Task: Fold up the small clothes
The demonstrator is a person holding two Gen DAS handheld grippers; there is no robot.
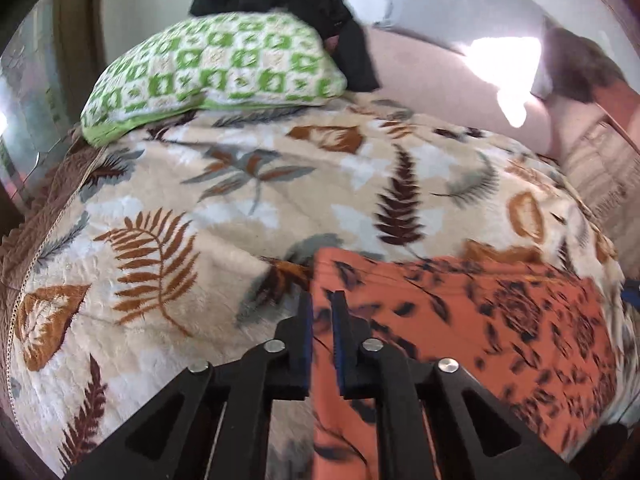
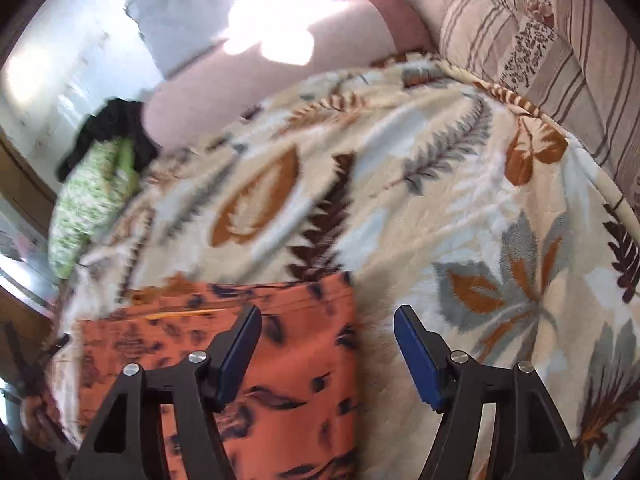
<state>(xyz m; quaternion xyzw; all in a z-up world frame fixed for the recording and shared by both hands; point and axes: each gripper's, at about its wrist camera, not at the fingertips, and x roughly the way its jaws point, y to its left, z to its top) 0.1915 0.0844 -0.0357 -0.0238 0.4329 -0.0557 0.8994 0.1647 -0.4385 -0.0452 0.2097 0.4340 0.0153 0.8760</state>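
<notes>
lay flat on the leaf-print blanket (image 1: 224, 200): orange printed garment (image 1: 460, 320). left gripper (image 1: 322, 304) nearly closed at its left edge, pinch unclear; right gripper (image 2: 328, 320) spread wide over its right edge. likely mid-fold; next needed a firm right-edge pinch.

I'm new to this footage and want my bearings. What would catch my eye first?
The orange black-patterned garment lies flat on the cream leaf-print fleece blanket, nearest both cameras. The right gripper hangs wide open over its edge; the left gripper is nearly closed above its corner. Far back sits a green-and-white patterned cushion with black clothes on top.
</notes>
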